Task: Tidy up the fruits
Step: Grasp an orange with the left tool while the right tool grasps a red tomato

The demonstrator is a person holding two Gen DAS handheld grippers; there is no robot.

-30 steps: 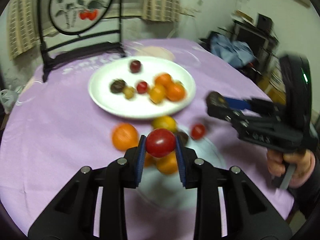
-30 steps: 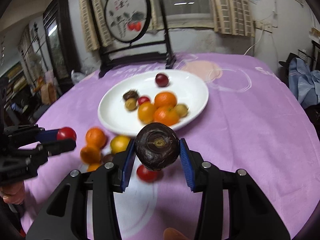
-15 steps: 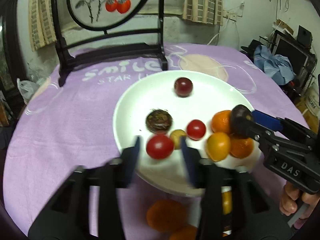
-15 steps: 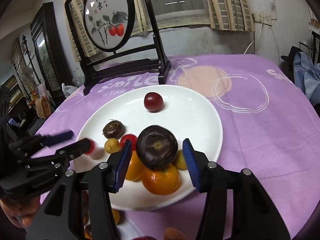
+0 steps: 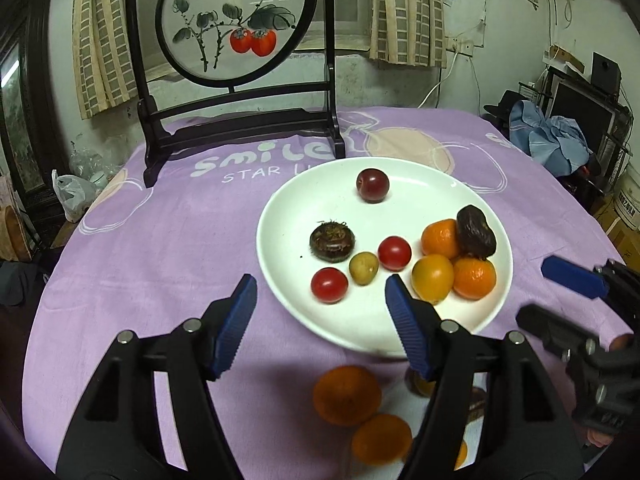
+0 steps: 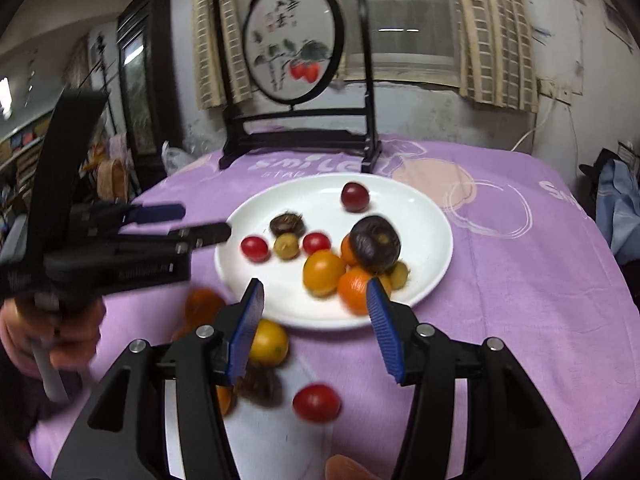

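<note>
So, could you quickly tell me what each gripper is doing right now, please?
Left gripper: jaws just opened, holding nothing, at the near rim of the plate.
Right gripper: open, empty.

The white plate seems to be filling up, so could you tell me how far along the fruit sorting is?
Done: the white plate holds about nine fruits, including the dark fruit atop the oranges. In hand: nothing; the left gripper and right gripper have both just opened. Left: the loose orange, a cherry tomato and several more on the purple cloth.

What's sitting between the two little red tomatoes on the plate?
A small yellow-green fruit lies between the tomatoes on the plate, seen in the left wrist view.
</note>
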